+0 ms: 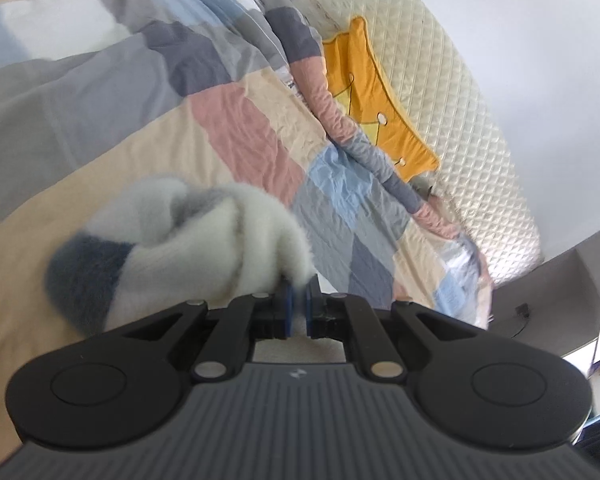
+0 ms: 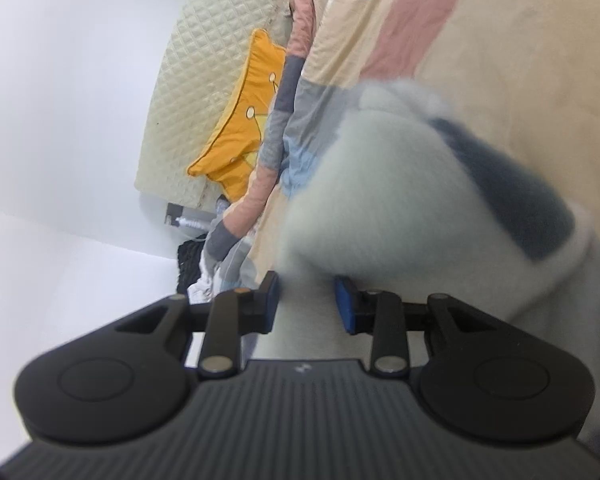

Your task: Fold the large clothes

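A fluffy white sweater (image 1: 188, 240) with a dark blue patch hangs bunched over the patchwork quilt (image 1: 236, 128) on the bed. My left gripper (image 1: 299, 292) is shut on a pinch of its white fabric, and the bunch trails off to the left of the jaws. In the right wrist view the same sweater (image 2: 384, 184) fills the middle, its blue patch to the right. My right gripper (image 2: 306, 300) has its jaws apart with a thick fold of the sweater lying between the blue pads (image 2: 345, 308); I see no firm pinch there.
A cream quilted headboard (image 1: 440, 92) stands behind the bed with an orange crown-shaped pillow (image 1: 374, 100) leaning on it. A white wall (image 2: 60, 100) lies beyond. Dark and white items (image 2: 192, 268) lie on the floor beside the bed.
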### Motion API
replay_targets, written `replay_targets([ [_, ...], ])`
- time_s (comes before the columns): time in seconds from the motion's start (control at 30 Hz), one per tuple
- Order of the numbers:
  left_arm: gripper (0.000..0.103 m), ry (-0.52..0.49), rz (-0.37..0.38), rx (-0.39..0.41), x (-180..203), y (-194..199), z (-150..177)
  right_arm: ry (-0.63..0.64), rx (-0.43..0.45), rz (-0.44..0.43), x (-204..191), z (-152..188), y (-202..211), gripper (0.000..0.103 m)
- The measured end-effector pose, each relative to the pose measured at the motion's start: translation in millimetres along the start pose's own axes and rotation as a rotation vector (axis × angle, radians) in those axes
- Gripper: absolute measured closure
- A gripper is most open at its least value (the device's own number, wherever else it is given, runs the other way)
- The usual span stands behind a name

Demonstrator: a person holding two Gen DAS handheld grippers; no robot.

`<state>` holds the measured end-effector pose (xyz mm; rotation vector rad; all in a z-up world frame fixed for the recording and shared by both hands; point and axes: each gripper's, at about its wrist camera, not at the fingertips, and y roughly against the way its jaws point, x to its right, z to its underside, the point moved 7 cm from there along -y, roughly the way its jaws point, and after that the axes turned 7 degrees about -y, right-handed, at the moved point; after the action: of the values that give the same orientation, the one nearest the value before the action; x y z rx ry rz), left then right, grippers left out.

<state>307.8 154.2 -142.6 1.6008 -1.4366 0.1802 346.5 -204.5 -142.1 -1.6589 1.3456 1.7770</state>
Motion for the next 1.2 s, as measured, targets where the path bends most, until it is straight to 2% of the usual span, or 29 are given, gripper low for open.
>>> replay_targets([
  [0.17, 0.096, -0.095, -0.016, -0.048, -1.3, -65.7, -15.6, 0.026, 0.009, 0.049, 15.2, -25.4, -43.2, 0.069],
  [0.27, 0.096, -0.163, -0.023, -0.076, -4.8, -96.5, -20.7, 0.088, 0.0, 0.084, 27.7, -32.7, -65.7, 0.072],
  [0.37, 0.095, -0.168, -0.015, -0.081, -11.7, -119.9, -23.2, 0.167, -0.008, 0.121, 34.5, -32.3, -82.5, 0.072],
  [0.6, 0.093, -0.187, -0.038, -0.09, -26.3, -164.5, -23.6, 0.258, -0.025, 0.189, 48.9, -35.6, -116.2, 0.073],
  [0.73, 0.092, -0.182, -0.015, -0.075, -21.5, -156.2, -27.0, 0.289, -0.037, 0.188, 49.3, -36.2, -120.6, 0.073],
  [0.8, 0.088, -0.18, -0.001, -0.068, -19.0, -142.6, -29.4, 0.311, -0.047, 0.182, 46.6, -35.2, -118.2, 0.073],
  [0.87, 0.078, -0.183, 0.011, -0.041, -18.1, -122.1, -32.3, 0.318, -0.044, 0.156, 42.6, -35.0, -110.6, 0.071],
  [0.93, 0.059, -0.222, 0.01, 0.007, -15.8, -96.5, -34.5, 0.329, -0.037, 0.127, 36.3, -35.2, -100.6, 0.069],
  [1.0, 0.052, -0.274, -0.019, 0.058, -17.4, -72.2, -34.2, 0.355, -0.02, 0.11, 29.1, -36.0, -89.5, 0.069],
  [1.07, 0.049, -0.328, -0.076, 0.093, -22.7, -55.5, -32.9, 0.381, 0.009, 0.108, 22.8, -38.9, -78.6, 0.061],
  [1.1, 0.049, -0.33, -0.105, 0.097, -27.2, -51.1, -33.9, 0.384, 0.024, 0.103, 20.4, -41.2, -73.1, 0.046],
  [1.13, 0.048, -0.315, -0.116, 0.095, -32.1, -48.2, -35.5, 0.381, 0.042, 0.099, 18.7, -44.3, -68.0, 0.036],
  [1.2, 0.046, -0.293, -0.103, 0.094, -38.9, -47.4, -39.1, 0.39, 0.085, 0.113, 15.5, -52.4, -59.0, 0.036],
])
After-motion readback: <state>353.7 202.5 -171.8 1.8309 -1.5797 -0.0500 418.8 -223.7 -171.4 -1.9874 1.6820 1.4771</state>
